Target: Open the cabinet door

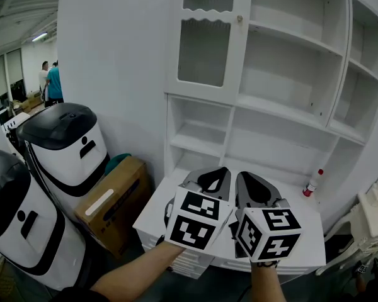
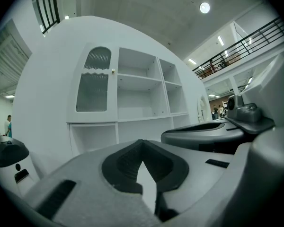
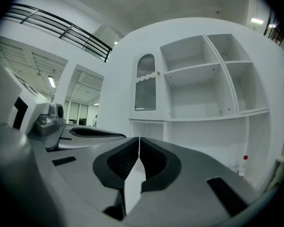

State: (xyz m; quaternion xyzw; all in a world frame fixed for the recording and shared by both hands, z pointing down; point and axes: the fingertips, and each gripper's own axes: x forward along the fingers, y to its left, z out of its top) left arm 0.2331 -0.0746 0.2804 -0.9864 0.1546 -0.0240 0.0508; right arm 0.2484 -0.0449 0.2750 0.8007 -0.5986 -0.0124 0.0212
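Left gripper [image 1: 213, 173], right gripper [image 1: 251, 180]: pressed together, empty, side by side, well below cabinet door [image 1: 208, 43]; knob [image 1: 239, 19] on its right edge.

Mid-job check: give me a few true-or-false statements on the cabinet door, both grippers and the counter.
1. The cabinet door is closed. True.
2. The left gripper grips the cabinet door. False: it is shut on nothing, short of the door.
3. The right gripper has its jaws wide apart. False: they are together, with nothing between them.
4. A red-capped bottle stands on the counter. True.
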